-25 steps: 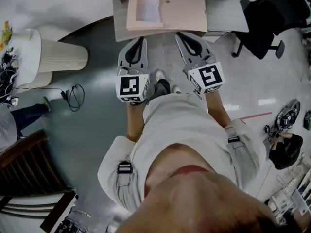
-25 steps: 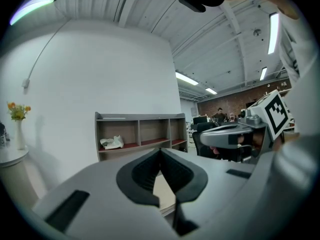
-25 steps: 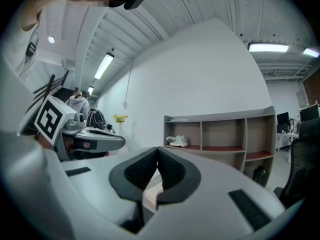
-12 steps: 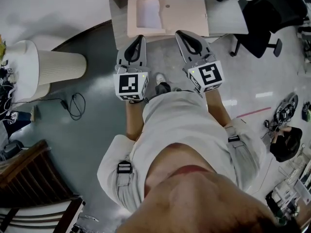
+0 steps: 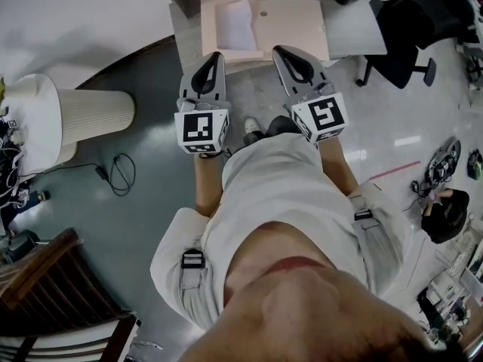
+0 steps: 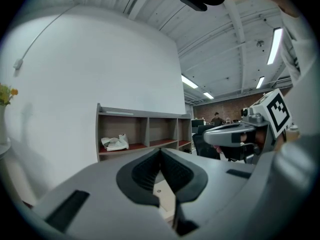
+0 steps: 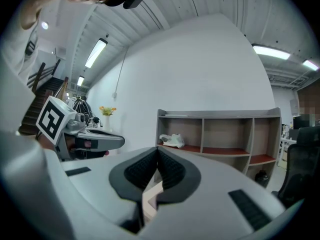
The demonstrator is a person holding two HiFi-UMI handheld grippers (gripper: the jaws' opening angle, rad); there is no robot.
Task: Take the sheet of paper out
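Observation:
A pale pink folder (image 5: 290, 21) lies open on a small table (image 5: 186, 45) at the top of the head view. A white sheet of paper (image 5: 236, 23) rests in its left half. My left gripper (image 5: 213, 56) is shut with nothing in it, its tip at the folder's near edge below the sheet. My right gripper (image 5: 280, 51) is also shut and holds nothing, its tip over the near edge of the folder's right half. In the left gripper view the jaws (image 6: 160, 152) meet, with the folder (image 6: 165, 196) showing below them. The right gripper (image 7: 157, 152) view shows the same, with the folder edge (image 7: 152, 197) below.
A wooden shelf unit (image 6: 145, 134) stands against the white wall ahead, with a crumpled white thing on one shelf. A black office chair (image 5: 400, 44) is at the right, a white round pedestal (image 5: 83, 104) at the left, and cables (image 5: 113, 172) on the floor.
The person has stepped towards the table, so the folder lies closer and both gripper tips now reach its near edge. Both grippers stayed shut.

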